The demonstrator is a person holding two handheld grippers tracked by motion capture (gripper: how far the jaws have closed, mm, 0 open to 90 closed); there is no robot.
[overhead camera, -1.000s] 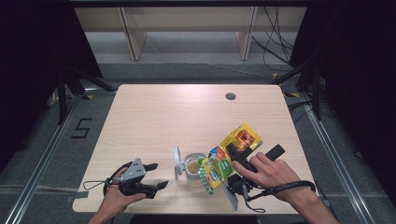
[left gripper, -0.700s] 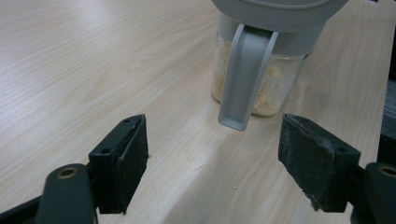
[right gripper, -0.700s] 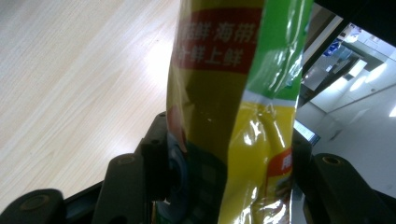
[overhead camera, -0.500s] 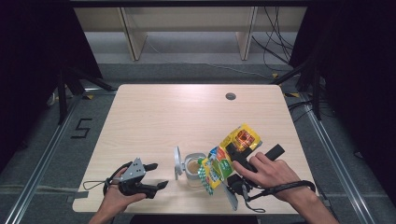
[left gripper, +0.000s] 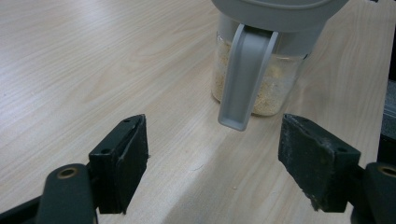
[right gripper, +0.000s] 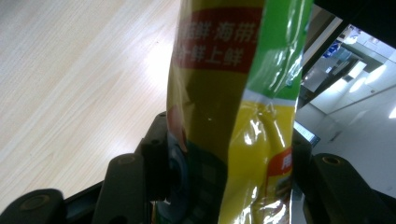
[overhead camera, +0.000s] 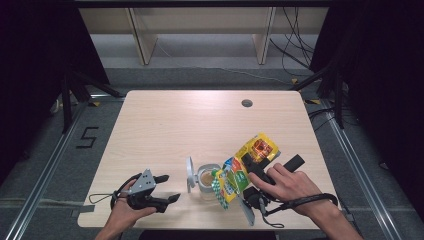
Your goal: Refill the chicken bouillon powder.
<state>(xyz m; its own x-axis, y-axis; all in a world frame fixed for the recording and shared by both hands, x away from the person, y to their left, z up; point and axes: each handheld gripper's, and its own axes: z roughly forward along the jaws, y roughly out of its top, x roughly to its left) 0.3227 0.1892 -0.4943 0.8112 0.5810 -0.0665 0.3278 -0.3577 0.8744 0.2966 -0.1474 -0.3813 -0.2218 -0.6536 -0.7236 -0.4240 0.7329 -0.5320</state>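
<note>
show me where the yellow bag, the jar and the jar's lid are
yellow bag (overhead camera: 254, 150): high view, on its upper printed face, above the right claw's grip.
jar (left gripper: 271, 88): left gripper view, on its clear wall with the granules behind it.
lid (overhead camera: 190, 173): high view, on the flipped-open grey disc.

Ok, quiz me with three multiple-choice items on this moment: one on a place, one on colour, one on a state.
1. Where is the jar on the table?
A. far edge
B. near edge, between the two claws
C. left corner

2. What is the main colour of the packet?
A. blue
B. white
C. yellow

3. What state is the left claw in?
A. open, empty
B. shut on the lid
C. shut on the packet

Answers: B, the jar stands between the hands near the person; C, the packet is yellow with green and red print; A, its jaws stand apart over bare wood.
</note>
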